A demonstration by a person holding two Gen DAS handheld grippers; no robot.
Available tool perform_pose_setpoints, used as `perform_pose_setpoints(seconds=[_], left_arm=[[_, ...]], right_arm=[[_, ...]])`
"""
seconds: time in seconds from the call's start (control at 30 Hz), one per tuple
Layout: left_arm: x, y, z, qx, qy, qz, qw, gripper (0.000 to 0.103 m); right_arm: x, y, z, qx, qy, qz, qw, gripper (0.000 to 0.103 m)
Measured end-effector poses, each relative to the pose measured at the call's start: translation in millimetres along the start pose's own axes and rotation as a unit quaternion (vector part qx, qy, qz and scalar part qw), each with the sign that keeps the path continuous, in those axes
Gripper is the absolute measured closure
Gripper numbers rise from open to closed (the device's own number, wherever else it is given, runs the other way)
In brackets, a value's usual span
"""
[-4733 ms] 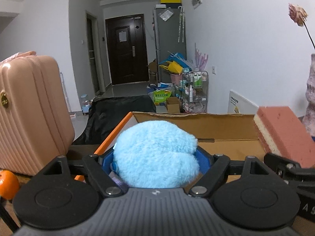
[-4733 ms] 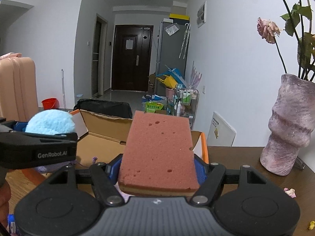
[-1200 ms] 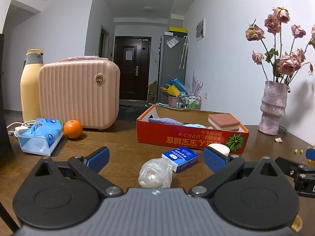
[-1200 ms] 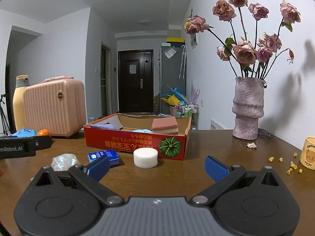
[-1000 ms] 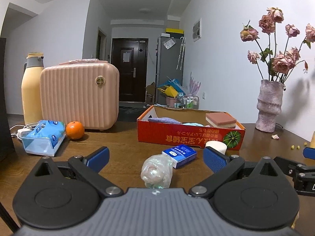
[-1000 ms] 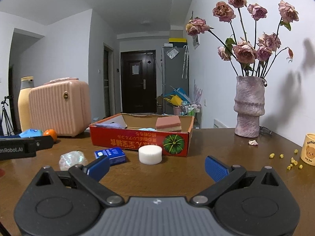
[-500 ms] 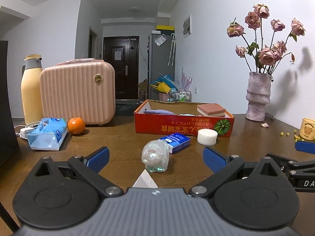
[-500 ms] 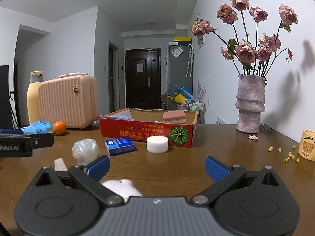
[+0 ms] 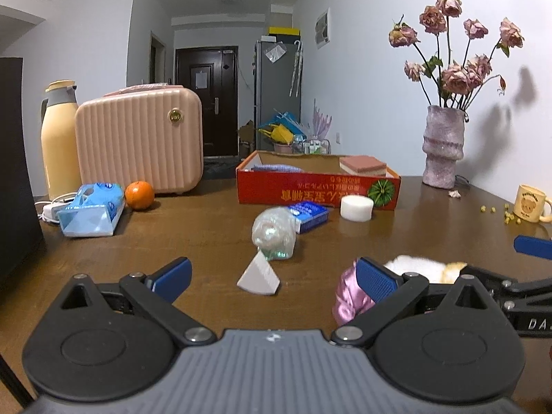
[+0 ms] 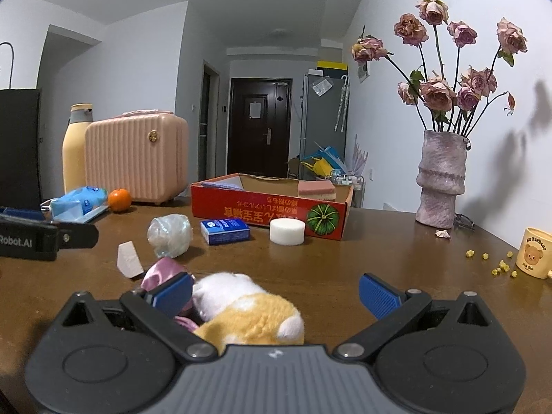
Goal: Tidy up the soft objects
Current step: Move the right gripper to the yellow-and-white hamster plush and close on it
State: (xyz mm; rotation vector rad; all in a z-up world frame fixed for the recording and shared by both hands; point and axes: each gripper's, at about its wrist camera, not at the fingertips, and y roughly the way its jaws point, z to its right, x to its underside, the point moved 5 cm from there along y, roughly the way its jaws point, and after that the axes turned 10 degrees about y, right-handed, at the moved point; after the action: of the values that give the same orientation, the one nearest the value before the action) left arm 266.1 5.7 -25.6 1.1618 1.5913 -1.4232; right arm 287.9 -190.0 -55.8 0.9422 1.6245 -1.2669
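Note:
My right gripper [image 10: 276,293] is open and straddles a white and orange plush toy [image 10: 248,307] that lies on the table close to its left finger. A pink satin piece [image 10: 162,272] sits just left of that finger. My left gripper [image 9: 272,276] is open too, with a white wedge [image 9: 258,276] lying between its fingers and the pink satin piece [image 9: 348,296] behind its right finger. Farther back stands the red cardboard box [image 9: 317,189] with a pink sponge [image 9: 362,165] and a purple cloth [image 9: 276,167] inside.
On the wooden table [image 9: 207,234] lie a crumpled clear plastic ball [image 9: 274,233], a blue packet [image 9: 308,212] and a white round sponge [image 9: 357,208]. A pink case [image 9: 138,138], thermos [image 9: 58,138], orange [image 9: 139,195] and tissue pack [image 9: 93,208] stand left; vase [image 9: 443,146] and mug [image 9: 529,203] right.
Both grippers, earlier shut on a blue puff and the pink sponge over the box, are open and have drawn back low over the near table. The plush toy and pink satin came into view.

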Motion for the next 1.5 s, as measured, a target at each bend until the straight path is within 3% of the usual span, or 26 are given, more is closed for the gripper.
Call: perform_pose_setpoints(seconds=[0.27,0.53,0.83,1.07,1.3,1.5], left_arm=[[16.0,-16.7,4.5,0.013,0.012,-0.004,0.9998,0.0],[17.2,-20.0,2.9,0.021,0.005,-0.003,0.9998,0.0],[18.3,-18.7,1.8,0.024,0.002,-0.01,0.9997,0.0],[20.4,-14.9,-3.3,0.015,-0.009,-0.022,0.9996,0.0],[23.4,-8.4,-8.5,0.011,-0.021,-0.039,0.999,0.0],[24.6,-6.1,-8.6,0.012,-0.022,-0.045,0.9987,0.0]], right_arm=[[4.9,-20.7,-3.1,0.0,-0.005,-0.002,1.0,0.0],[22.6,-29.5,-6.3,0.002,-0.007,-0.044,0.999,0.0],[23.1,-28.9,-10.9,0.01,-0.01,-0.052,0.999,0.0],[11.8,-10.1,-11.2,0.032,-0.006,-0.075,0.997,0.0],[9.1,27.2,-8.4,0.05,0.003,-0.128,0.991,0.0],[15.0,48.9,-0.9,0.061,-0.01,-0.148,0.987,0.006]])
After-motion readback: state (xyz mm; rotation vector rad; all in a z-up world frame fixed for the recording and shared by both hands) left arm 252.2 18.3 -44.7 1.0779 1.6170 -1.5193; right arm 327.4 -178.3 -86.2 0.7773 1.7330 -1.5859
